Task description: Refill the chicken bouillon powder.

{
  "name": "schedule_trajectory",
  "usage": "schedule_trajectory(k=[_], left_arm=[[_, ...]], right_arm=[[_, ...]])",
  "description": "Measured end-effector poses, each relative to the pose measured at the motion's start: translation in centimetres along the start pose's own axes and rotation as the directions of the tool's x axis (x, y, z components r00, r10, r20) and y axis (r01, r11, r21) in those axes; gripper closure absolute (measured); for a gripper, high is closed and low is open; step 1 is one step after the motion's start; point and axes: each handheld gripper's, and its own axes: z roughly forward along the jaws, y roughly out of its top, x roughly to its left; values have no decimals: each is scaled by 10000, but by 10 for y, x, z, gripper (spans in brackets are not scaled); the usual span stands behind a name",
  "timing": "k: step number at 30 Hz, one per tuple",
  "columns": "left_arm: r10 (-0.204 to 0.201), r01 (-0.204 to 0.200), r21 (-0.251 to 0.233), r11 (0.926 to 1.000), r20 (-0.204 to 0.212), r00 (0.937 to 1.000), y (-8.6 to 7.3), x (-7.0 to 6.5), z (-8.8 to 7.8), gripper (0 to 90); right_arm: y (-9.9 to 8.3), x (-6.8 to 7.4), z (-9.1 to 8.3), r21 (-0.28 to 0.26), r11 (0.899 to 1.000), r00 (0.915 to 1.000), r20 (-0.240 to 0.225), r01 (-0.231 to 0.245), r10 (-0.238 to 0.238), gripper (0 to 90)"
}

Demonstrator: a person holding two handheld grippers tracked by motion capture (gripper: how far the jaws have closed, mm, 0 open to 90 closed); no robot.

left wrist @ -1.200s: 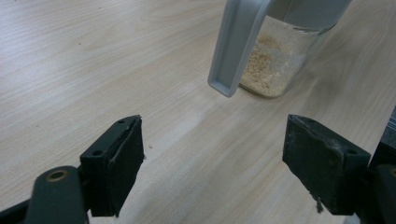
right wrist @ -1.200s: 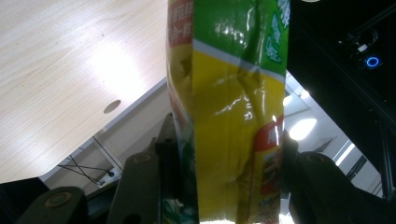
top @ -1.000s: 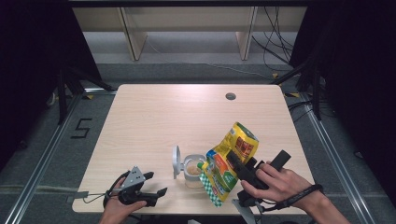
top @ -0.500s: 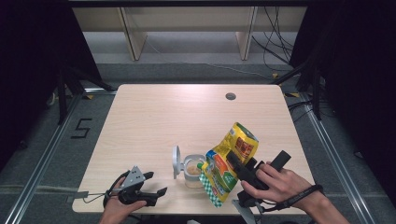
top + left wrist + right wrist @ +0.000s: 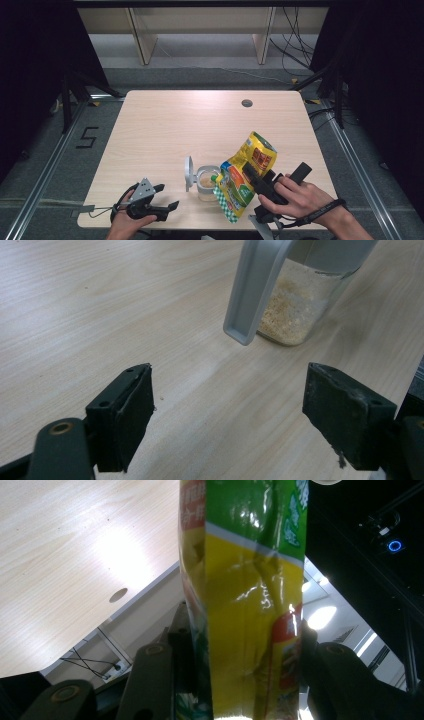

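A yellow and green snack bag (image 5: 243,175) is tipped with its lower end over a small clear jar (image 5: 205,180) holding beige crumbs. The jar's grey lid (image 5: 189,173) stands flipped open to its left. My right gripper (image 5: 254,179) is shut on the bag (image 5: 250,605), which its two black jaws press from both sides. My left gripper (image 5: 169,200) rests near the table's front edge, left of the jar, open with bare wood between its jaws (image 5: 227,425). Ahead of it stand the jar (image 5: 300,305) and the grey lid (image 5: 255,290).
The light wooden table (image 5: 200,130) has a round cable hole (image 5: 246,103) at the back right. Dark floor, metal rails and cables surround the table. A shelf unit (image 5: 200,30) stands beyond the far edge.
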Motion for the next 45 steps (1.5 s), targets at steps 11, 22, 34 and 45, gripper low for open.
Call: schedule_trajectory(k=[11, 22, 34, 45], left_arm=[[-24, 24, -30, 10000, 28, 10000, 0, 0, 0, 202], [229, -228, -31, 9997, 31, 9997, 1, 1, 0, 202], [175, -175, -43, 9998, 51, 9998, 0, 0, 1, 202], [171, -171, -44, 9998, 60, 9998, 0, 0, 1, 203]], right_arm=[[1, 4, -6, -6, 9997, 9996, -108, -243, 243, 608], [-2, 4, -8, 104, 9999, 10000, -55, -43, 43, 612], [0, 4, -6, 11, 9999, 9999, 13, -162, 162, 612], [-1, 3, -5, 14, 10000, 9999, -93, 60, -60, 613]])
